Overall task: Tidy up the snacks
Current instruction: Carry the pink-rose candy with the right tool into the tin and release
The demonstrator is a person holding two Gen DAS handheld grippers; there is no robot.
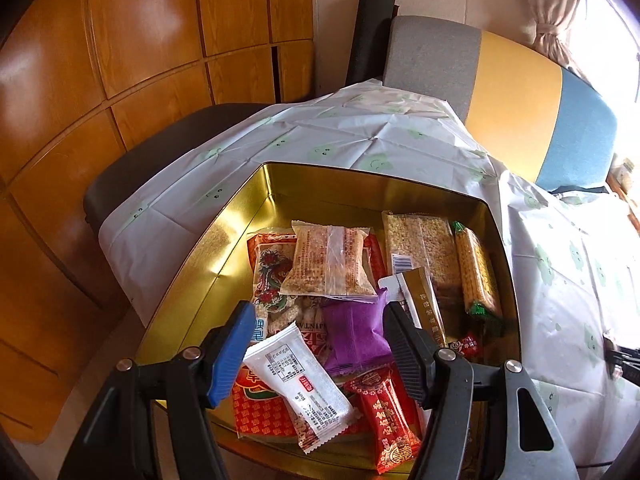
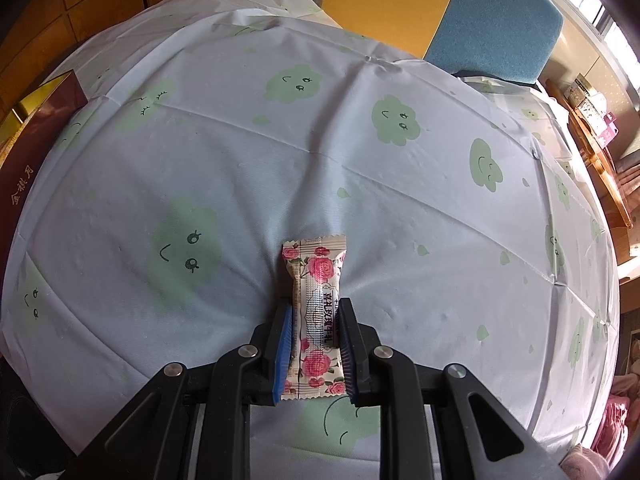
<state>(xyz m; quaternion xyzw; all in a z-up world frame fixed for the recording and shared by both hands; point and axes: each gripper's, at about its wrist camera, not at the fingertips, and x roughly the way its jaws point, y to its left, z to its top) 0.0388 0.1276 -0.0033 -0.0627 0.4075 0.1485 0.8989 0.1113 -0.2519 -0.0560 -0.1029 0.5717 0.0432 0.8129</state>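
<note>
Cloud-print counter (image 2: 400, 208). Right tool (image 2: 314, 344) clamped on rose-print packet (image 2: 316, 308); left tool (image 1: 320, 348) open, empty, over gold tin (image 1: 248, 216). Next, probably: packet into tin.

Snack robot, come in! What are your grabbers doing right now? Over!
Right gripper shut on rose-print snack, over the tablecloth. Left gripper open, empty, above the gold tin of snacks. Nothing in the way.

Rose-print snack packet (image 2: 316, 316) — on tablecloth (image 2: 400, 200)
</note>
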